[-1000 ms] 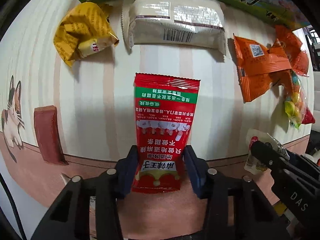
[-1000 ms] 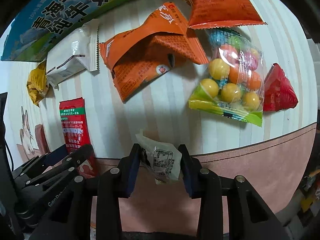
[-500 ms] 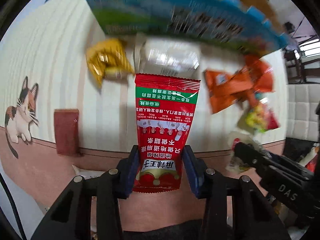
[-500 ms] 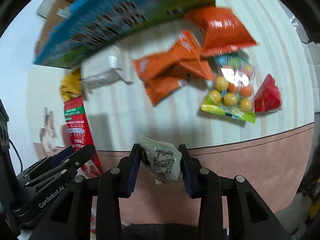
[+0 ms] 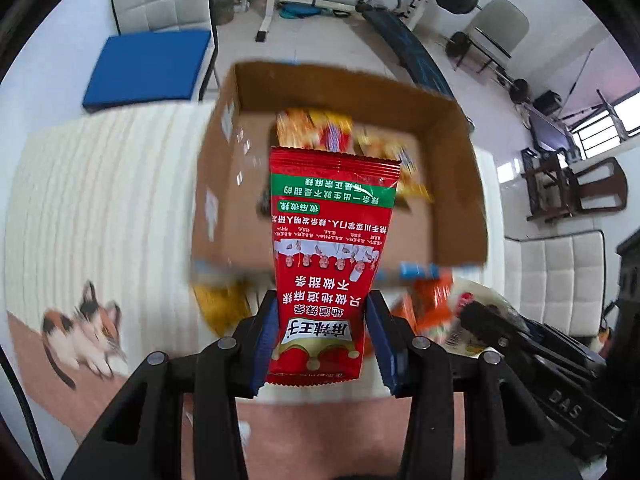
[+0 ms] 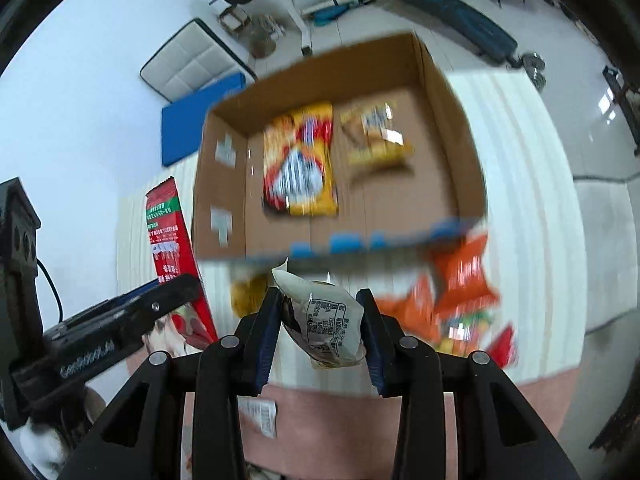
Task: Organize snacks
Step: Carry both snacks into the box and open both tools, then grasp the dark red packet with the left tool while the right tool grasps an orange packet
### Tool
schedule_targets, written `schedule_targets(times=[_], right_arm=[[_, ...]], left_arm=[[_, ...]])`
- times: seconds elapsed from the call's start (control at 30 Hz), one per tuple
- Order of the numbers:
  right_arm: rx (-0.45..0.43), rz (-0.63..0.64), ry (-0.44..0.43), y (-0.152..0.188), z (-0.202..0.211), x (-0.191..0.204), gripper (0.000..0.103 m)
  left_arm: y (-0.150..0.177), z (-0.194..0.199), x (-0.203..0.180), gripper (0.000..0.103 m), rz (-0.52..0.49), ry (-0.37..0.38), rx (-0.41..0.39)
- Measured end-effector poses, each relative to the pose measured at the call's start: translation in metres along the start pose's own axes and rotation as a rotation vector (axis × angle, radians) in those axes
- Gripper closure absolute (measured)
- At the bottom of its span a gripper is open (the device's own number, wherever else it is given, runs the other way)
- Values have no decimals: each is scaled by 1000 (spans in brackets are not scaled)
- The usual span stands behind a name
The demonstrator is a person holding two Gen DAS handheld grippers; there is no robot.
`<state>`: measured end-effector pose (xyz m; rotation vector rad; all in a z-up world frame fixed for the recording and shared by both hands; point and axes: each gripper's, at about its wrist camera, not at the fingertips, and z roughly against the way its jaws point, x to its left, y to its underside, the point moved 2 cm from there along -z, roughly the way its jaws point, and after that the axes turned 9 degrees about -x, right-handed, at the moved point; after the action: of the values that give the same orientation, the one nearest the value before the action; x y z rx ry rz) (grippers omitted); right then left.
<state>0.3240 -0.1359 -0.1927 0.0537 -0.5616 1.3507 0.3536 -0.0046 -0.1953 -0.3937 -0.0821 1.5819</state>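
My left gripper is shut on a tall red snack packet and holds it upright in the air in front of an open cardboard box. My right gripper is shut on a small white crumpled packet, also held up before the box. Inside the box lie a yellow-red snack bag and a smaller yellow packet. The red packet and left gripper show at the left of the right wrist view. The right gripper shows at the lower right of the left wrist view.
Orange packets, a bag of coloured balls and a yellow packet lie on the striped tablecloth below the box's near wall. Chairs, a blue cushion and gym gear stand beyond the table.
Both grippers have risen and tilted up with their packets. The view has swung from the tabletop snacks to the open box and the room behind it.
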Motion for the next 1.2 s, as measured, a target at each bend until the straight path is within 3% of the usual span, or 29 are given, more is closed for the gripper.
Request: schedule_targets(times=[0.13, 0.3, 0.5, 0.67, 0.8, 0.83, 0.87, 0.9, 0.93, 1.07, 1.2], right_arm=[[10, 10, 31, -39, -24, 3, 62], [83, -22, 62, -69, -76, -9, 62], [172, -64, 93, -72, -129, -26, 62], [224, -93, 108, -69, -158, -38, 62], [241, -81, 151, -70, -169, -42, 55], [243, -78, 164, -71, -170, -44, 54], [254, -83, 164, -70, -171, -45, 41], [268, -79, 169, -70, -173, -46, 23], [278, -66, 165, -69, -174, -45, 17], [289, -7, 167, -68, -172, -40, 13], [280, 36, 173, -67, -164, -34, 10]], left_arm=[[-47, -33, 11, 63, -22, -93, 30], [-89, -87, 27, 62, -25, -177, 115], [-118, -144, 37, 60, -34, -220, 201], [-125, -166, 37, 59, -52, -263, 236], [-130, -171, 42, 52, 10, -256, 230], [-132, -171, 43, 39, 13, -260, 226], [-133, -171, 43, 30, 4, -270, 225], [-134, -171, 41, 29, -3, -262, 224], [-134, -170, 40, 26, -3, -257, 226], [-133, -165, 39, 16, 12, -252, 205], [-123, -154, 36, 15, 10, -233, 169]])
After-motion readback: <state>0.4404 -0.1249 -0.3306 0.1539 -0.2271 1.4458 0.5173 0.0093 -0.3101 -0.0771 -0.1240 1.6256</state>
